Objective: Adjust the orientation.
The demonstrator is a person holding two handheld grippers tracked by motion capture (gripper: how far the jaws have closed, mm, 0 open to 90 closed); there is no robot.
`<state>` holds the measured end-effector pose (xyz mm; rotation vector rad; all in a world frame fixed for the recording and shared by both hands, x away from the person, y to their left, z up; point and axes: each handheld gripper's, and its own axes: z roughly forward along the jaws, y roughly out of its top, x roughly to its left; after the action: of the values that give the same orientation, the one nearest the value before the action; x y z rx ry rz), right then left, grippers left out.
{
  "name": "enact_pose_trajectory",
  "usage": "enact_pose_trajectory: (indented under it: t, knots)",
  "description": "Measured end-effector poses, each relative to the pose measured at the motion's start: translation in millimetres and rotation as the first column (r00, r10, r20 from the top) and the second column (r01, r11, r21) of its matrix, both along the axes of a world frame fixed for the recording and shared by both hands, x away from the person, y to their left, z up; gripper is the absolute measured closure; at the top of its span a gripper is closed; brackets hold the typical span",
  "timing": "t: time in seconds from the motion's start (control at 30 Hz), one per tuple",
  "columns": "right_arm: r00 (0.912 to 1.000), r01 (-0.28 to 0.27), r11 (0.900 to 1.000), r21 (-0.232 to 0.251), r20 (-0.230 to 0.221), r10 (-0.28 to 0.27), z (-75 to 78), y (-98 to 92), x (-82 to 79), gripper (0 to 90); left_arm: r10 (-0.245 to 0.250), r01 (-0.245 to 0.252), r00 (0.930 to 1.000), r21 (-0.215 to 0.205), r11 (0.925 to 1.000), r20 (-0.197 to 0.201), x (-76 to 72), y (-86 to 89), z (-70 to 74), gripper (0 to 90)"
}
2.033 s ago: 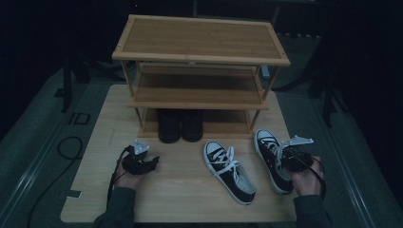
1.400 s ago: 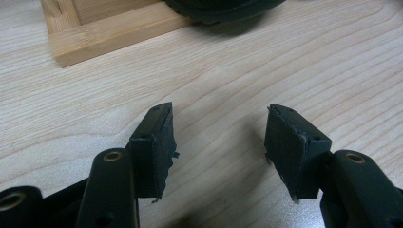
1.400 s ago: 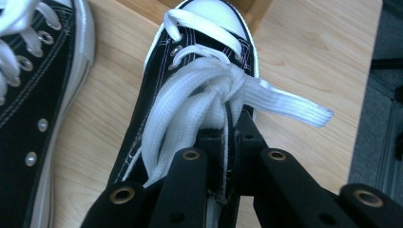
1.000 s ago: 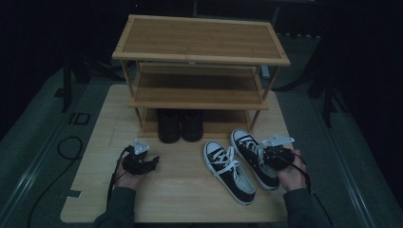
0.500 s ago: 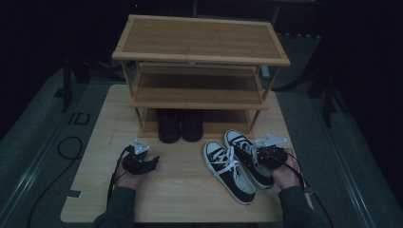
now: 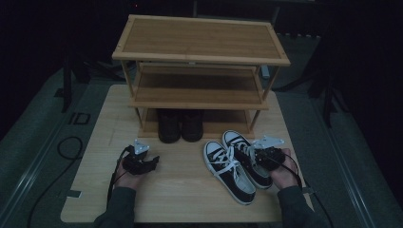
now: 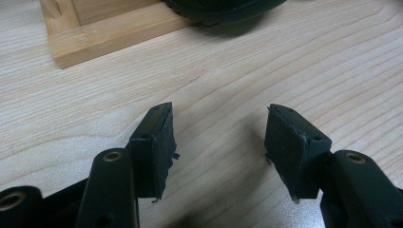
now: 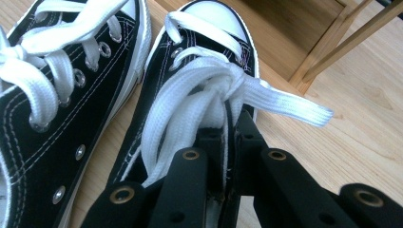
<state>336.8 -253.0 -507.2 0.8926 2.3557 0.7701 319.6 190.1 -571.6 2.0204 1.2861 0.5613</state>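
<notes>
Beside the left sneaker (image 6: 229, 172), my right gripper (image 6: 259, 156) clamps the right sneaker's (image 8: 199, 95) tongue, toe toward the shoe rack (image 6: 199, 102); left gripper (image 6: 149, 164) gapes empty.

No readable text, label, brand or number appeared anywhere. The black sneakers (image 6: 240, 164) beside the wooden shoe rack (image 6: 199, 71) carried no legible marking.

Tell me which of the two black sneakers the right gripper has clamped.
The sneaker nearer the table's right edge: the right gripper is shut on its tongue. The other sneaker lies free beside it.
</notes>
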Motion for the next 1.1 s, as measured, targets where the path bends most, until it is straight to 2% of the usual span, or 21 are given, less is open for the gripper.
enact_pose_trajectory:
  t: [0.33,0.77,1.0,1.1]
  knots:
    - [0.9994,-0.021,1.0,-0.003,0.029,0.021,-2.5,1.4,-2.6,85.6,0.001,-0.001,1.0,0.0,1.0,0.0,-0.1,-0.1,0.0,43.6]
    - [0.9982,0.035,0.998,0.06,0.047,-0.038,-9.7,-0.5,-5.9,85.5,0.001,-0.001,1.0,0.0,1.0,0.001,-0.1,-0.2,-0.1,43.5]
    - [0.9979,0.057,0.995,0.079,0.027,-0.059,-9.9,0.7,-10.5,85.3,0.002,-0.002,1.0,0.001,1.0,0.001,-0.1,-0.2,-0.1,43.5]
    - [0.9978,0.067,0.994,0.088,-0.001,-0.067,-9.1,0.5,-10.7,85.0,0.003,-0.003,1.0,0.0,1.0,0.001,-0.1,-0.3,-0.1,43.5]
